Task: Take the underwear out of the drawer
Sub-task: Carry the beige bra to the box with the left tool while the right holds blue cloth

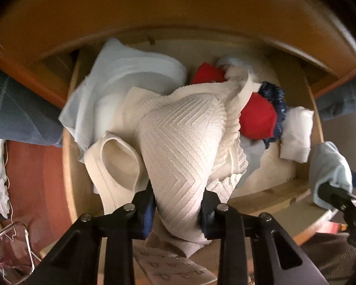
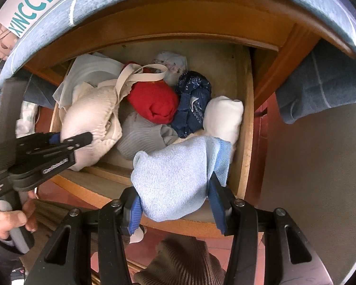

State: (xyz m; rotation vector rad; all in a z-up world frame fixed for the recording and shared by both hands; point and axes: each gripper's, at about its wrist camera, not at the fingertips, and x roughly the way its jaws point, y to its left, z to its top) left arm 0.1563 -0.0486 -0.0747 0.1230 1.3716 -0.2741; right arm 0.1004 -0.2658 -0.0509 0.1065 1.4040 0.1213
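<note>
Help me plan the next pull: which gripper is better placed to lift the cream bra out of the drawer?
Left. The left gripper is already clamped on the cream bra, while the right gripper is full, clamped on the light blue garment.

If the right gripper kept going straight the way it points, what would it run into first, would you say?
The right gripper is already shut on the light blue cloth. Beyond that, probably the drawer's front edge, though depth is hard to judge.
</note>
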